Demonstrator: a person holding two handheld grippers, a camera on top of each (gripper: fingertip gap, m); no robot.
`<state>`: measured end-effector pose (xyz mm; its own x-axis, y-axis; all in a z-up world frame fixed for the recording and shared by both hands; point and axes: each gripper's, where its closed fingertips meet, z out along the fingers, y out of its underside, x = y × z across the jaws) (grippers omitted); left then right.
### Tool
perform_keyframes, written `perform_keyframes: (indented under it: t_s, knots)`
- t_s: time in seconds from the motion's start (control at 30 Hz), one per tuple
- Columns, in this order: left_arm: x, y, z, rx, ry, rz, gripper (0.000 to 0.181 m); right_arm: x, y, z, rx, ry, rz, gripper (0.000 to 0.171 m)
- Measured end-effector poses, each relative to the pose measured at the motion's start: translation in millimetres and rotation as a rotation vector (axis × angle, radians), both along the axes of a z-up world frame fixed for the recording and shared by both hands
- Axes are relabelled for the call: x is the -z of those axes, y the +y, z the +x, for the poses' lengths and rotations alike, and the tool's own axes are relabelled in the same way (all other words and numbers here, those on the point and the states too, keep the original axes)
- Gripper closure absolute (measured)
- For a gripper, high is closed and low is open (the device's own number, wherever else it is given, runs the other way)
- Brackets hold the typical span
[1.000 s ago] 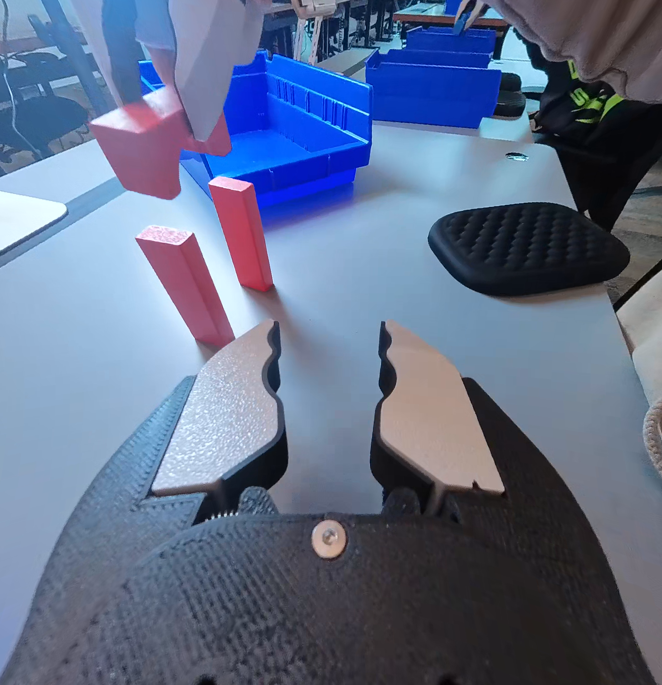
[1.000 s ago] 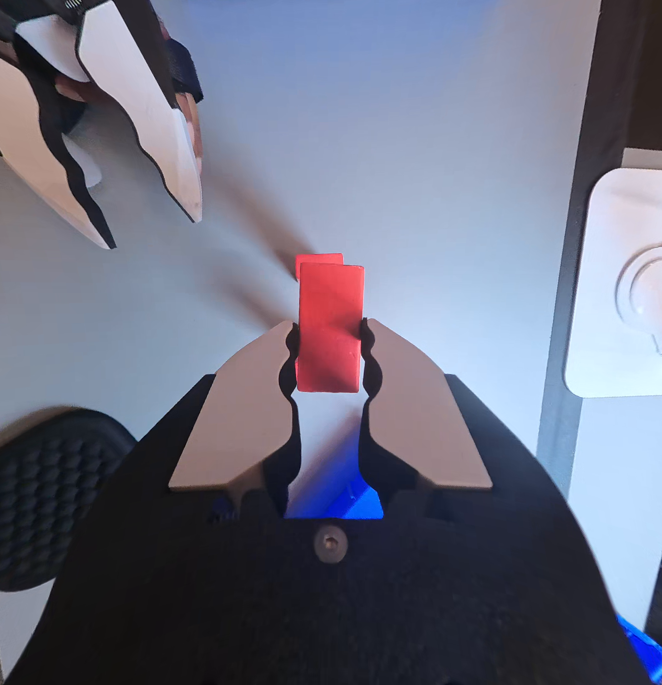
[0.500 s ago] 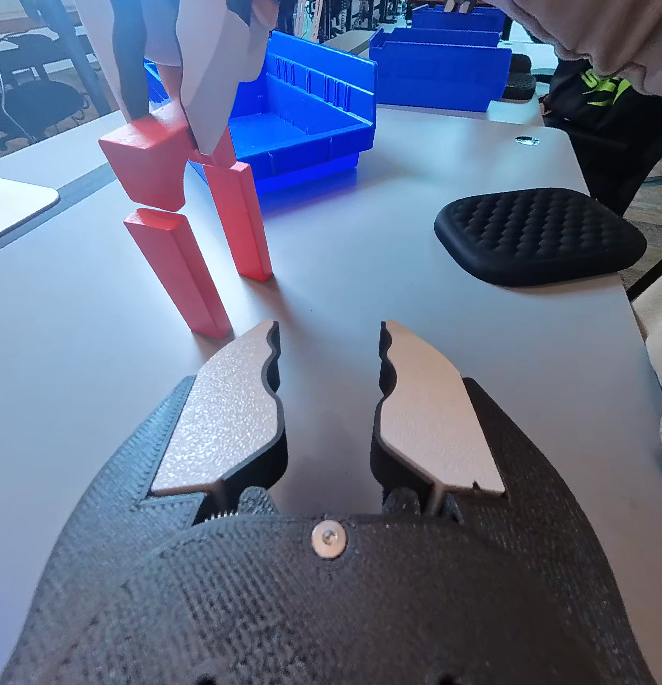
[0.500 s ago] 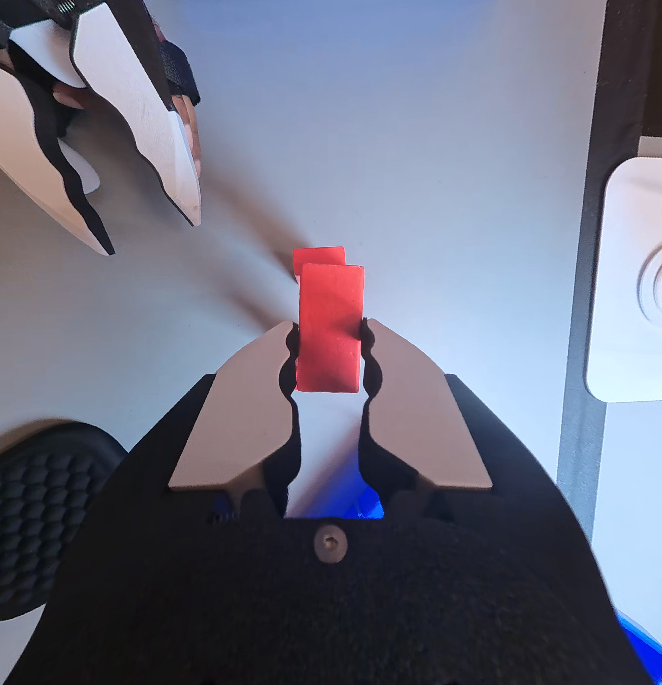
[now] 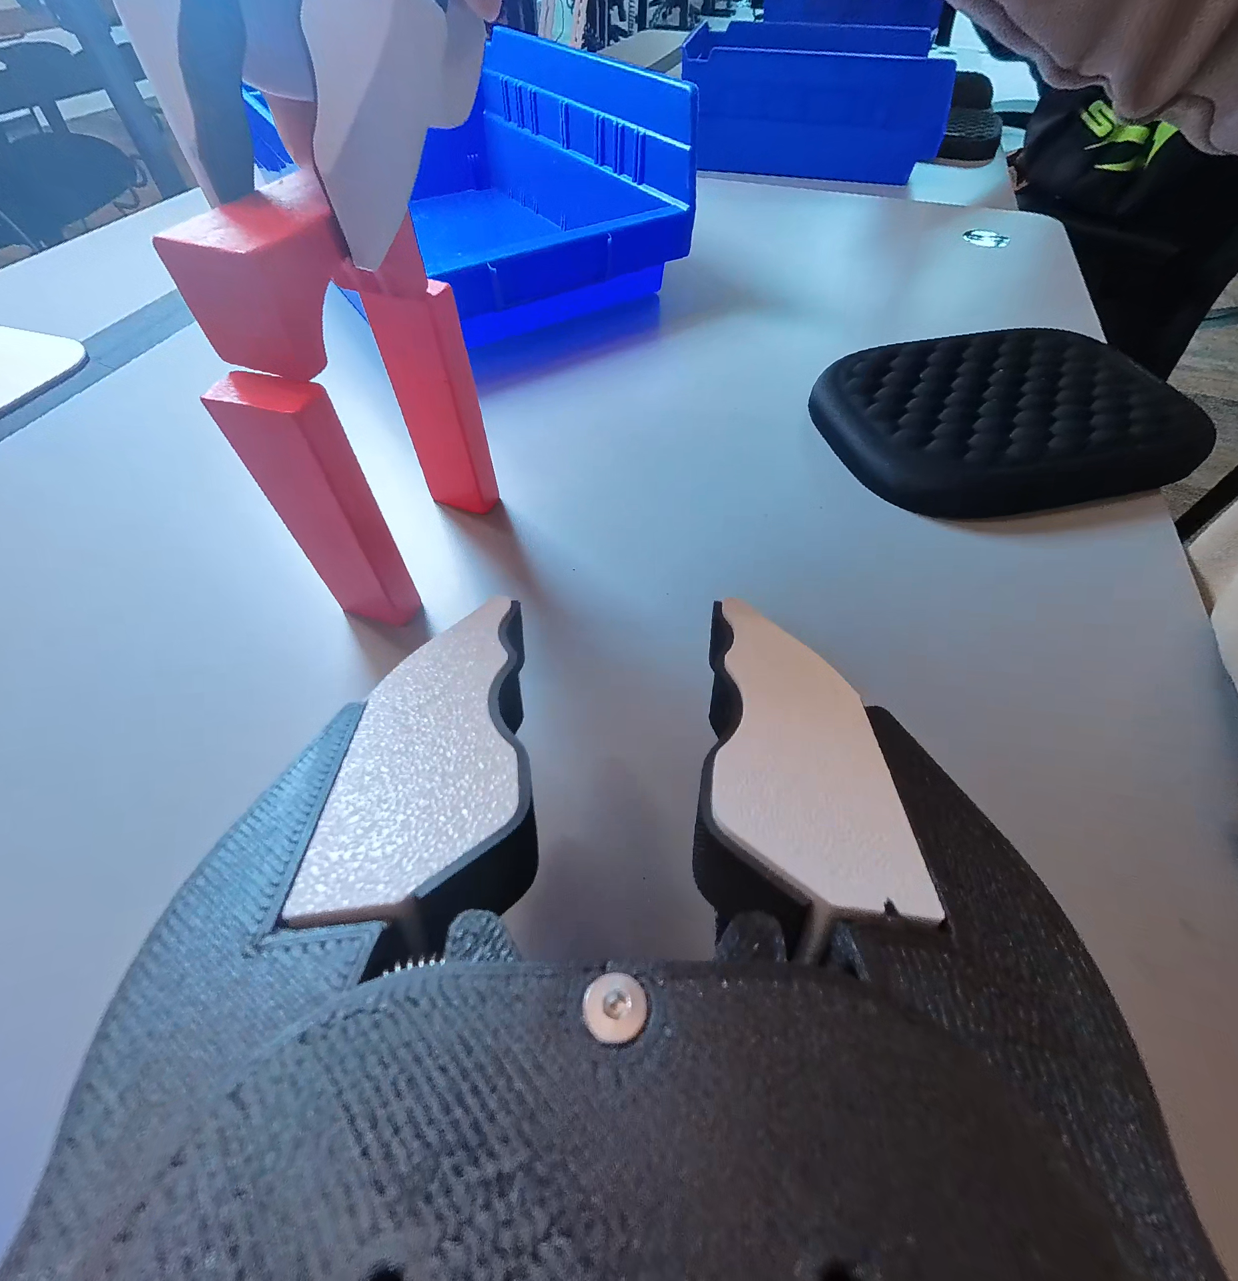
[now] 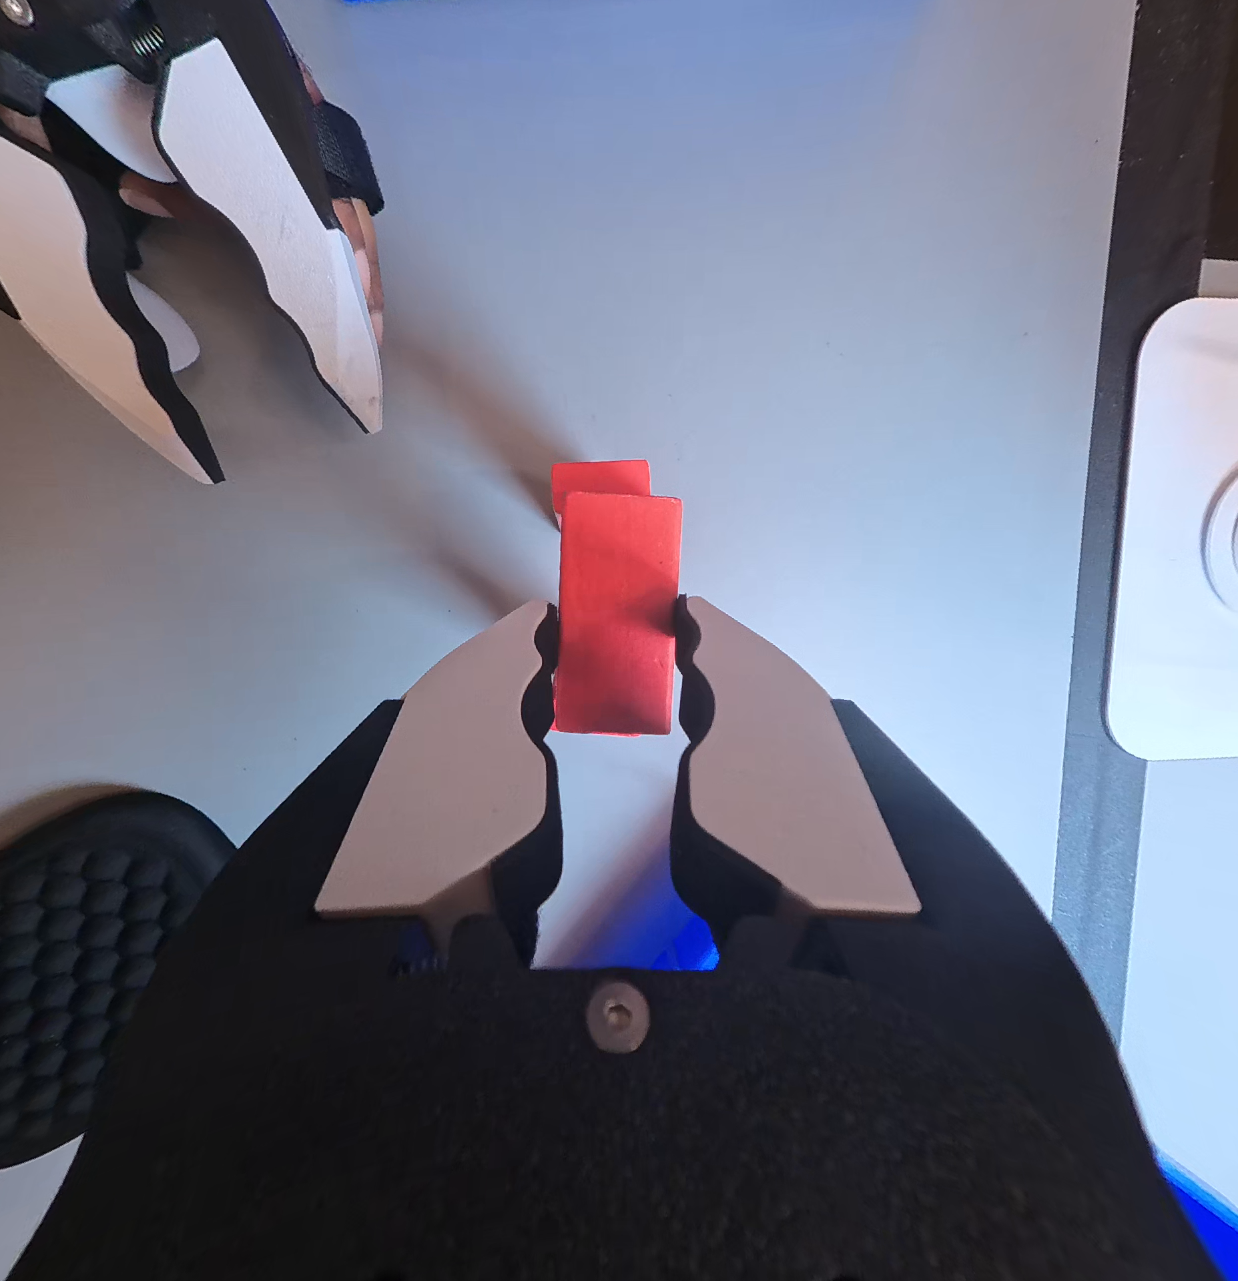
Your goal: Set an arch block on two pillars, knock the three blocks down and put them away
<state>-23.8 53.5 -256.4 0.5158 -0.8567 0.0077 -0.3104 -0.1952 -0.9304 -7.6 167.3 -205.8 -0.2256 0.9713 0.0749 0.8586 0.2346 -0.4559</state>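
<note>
Grey bench (image 5: 775,485), blue bin (image 5: 546,208) behind: my right claw (image 6: 612,610) clamps the arch block (image 5: 255,291) almost onto both pillars (image 5: 311,499), left claw (image 5: 612,610) gaping empty; next, seat it squarely and release.

Grey table (image 5: 741,485): pillars (image 5: 311,499), bin (image 5: 567,208), pad (image 5: 1004,423)

Bare table (image 5: 775,541) lies open between the pillars (image 5: 311,499) and black pad (image 5: 1011,423); blue bin (image 5: 553,208) blocks behind.

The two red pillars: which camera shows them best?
The left wrist view: both pillars, near and far, show from top to base. The right wrist view shows only one pillar top behind the arch block.
</note>
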Motion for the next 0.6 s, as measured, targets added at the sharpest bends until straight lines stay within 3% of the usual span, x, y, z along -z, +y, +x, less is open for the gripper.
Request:
perform_keyframes:
  t_s: [0.6]
  knots:
    - [3.8, 0.0, 1.7, 0.005, 0.013, -0.005, 0.128, 0.6, -0.8, 0.0, -0.005, 0.002, 0.003, 0.136]
